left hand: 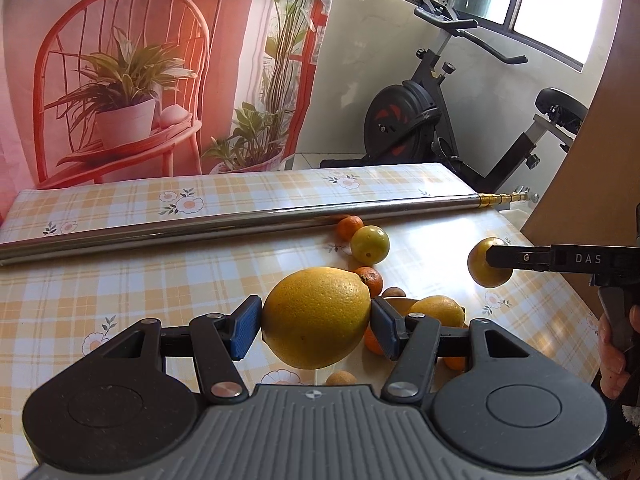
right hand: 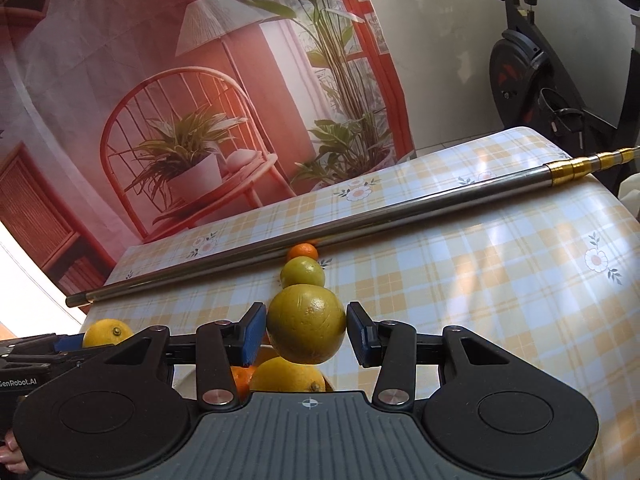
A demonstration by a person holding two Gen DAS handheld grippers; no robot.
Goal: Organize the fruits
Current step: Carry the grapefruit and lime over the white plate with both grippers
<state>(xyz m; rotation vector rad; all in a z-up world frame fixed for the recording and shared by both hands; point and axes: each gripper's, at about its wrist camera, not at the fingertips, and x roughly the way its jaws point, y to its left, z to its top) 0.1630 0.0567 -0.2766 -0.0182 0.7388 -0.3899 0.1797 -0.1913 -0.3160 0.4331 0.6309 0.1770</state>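
While each gripper clamps one fruit, left gripper (left hand: 317, 320) a lemon (left hand: 316, 318), right gripper (right hand: 306, 330) a lime (right hand: 306, 323), two tangerines (left hand: 349, 226) lie behind.

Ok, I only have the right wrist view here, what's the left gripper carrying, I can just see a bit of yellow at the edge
Observer: The left gripper is shut on a big yellow lemon, one blue finger on each side.
Operator: And what's under it?
Observer: A second lemon sits in a bowl just behind that gripper, with a small brown fruit beside it.
Operator: Does my green fruit look properly held from over there?
Observer: From the left wrist view, the right gripper comes in from the side and holds the green fruit clear above the tablecloth.
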